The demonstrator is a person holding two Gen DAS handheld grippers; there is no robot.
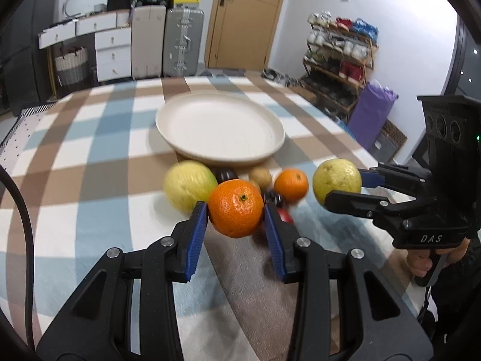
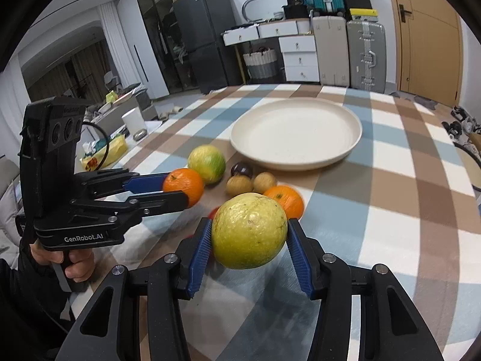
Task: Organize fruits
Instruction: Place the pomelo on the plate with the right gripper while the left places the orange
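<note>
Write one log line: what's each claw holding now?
left gripper: shut on orange | right gripper: shut on guava | plate: empty

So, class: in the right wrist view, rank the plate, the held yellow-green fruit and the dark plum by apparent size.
1. plate
2. yellow-green fruit, though nearness to the camera in the right gripper enlarges it
3. dark plum

- Your left hand-held gripper [image 1: 236, 210] is black with ribbed blue pads, around a bright orange tangerine [image 1: 235, 208].
- Your right hand-held gripper [image 2: 249, 234] has the same black and blue, around a yellow-green guava [image 2: 249, 230].
- The worktop [image 1: 90, 180] cloth is checked in white, pale blue and brown.
- The plate [image 1: 221, 126] is plain cream.
- A second guava [image 2: 206, 164] shows yellow with green streaks.
- The plum [image 2: 241, 169] is dark purple.
</note>
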